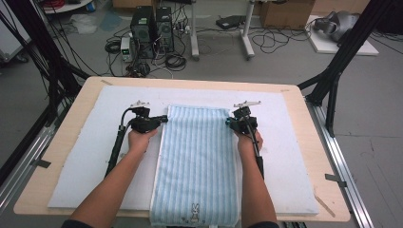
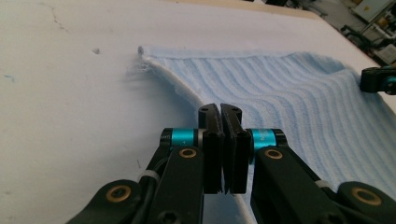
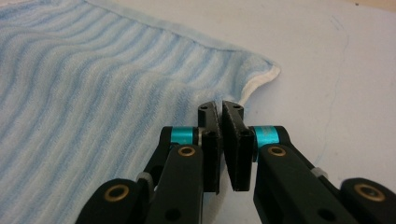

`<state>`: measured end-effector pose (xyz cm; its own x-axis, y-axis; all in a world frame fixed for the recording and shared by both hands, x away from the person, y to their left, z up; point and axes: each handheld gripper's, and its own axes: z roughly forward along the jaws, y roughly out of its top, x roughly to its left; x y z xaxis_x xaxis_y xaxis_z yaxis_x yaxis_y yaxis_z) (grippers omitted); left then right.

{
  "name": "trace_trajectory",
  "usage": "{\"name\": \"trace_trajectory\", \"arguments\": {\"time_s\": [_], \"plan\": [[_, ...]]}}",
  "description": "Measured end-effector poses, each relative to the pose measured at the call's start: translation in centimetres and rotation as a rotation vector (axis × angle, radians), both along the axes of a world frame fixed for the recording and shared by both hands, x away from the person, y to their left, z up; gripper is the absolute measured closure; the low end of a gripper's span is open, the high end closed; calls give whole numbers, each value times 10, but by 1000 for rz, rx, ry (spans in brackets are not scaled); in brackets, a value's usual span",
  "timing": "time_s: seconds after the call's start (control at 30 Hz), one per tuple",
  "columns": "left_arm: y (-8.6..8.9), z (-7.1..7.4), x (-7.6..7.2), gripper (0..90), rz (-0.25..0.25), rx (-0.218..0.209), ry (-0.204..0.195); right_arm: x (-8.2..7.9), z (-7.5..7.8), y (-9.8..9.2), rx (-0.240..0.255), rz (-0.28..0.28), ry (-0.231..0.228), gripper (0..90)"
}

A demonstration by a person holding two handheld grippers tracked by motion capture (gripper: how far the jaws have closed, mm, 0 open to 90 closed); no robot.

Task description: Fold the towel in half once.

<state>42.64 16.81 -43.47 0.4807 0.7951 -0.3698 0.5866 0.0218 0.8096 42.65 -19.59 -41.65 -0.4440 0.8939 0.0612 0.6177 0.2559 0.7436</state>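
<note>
Since the blue striped towel point(image 1: 197, 161) lay flat lengthwise on the white mat point(image 1: 76, 156), both grippers sat at its far corners. Left gripper point(image 2: 220, 109) had its jaws pinched on the edge hem, right gripper point(image 3: 221, 108) likewise. Soft, floppy, light cloth, so grabbing the hems near the corners looked smartest.

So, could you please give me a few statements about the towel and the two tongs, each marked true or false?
1. The blue striped towel lies spread flat on the white mat. True.
2. The left tongs are shut on the towel's left edge. True.
3. The right tongs hang wide open, well above the table. False: they are shut at the towel's right edge, near its far corner.
4. The towel is folded in half. False: it lies unfolded, its near end with a small rabbit picture reaching the table's near edge.
</note>
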Motion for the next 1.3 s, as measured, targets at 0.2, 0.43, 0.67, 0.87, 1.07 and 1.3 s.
{"name": "trace_trajectory", "arguments": {"time_s": [0.2,0.43,0.67,0.87,1.07,1.3], "plan": [[6,5,-8,870,-35,-6,0,-9,6,1,28,23,-14,860],[10,11,-27,870,-74,-21,-16,-32,17,-3,49,67,-54,859],[13,14,-50,870,-121,-23,-43,-53,16,-6,74,87,-55,857],[11,12,-68,870,-159,9,-59,-70,10,-8,87,98,-55,856],[10,10,-85,869,-195,41,-70,-85,7,-11,104,106,-60,855],[14,4,-106,869,-219,43,-78,-110,0,-15,138,116,-63,854]]}}
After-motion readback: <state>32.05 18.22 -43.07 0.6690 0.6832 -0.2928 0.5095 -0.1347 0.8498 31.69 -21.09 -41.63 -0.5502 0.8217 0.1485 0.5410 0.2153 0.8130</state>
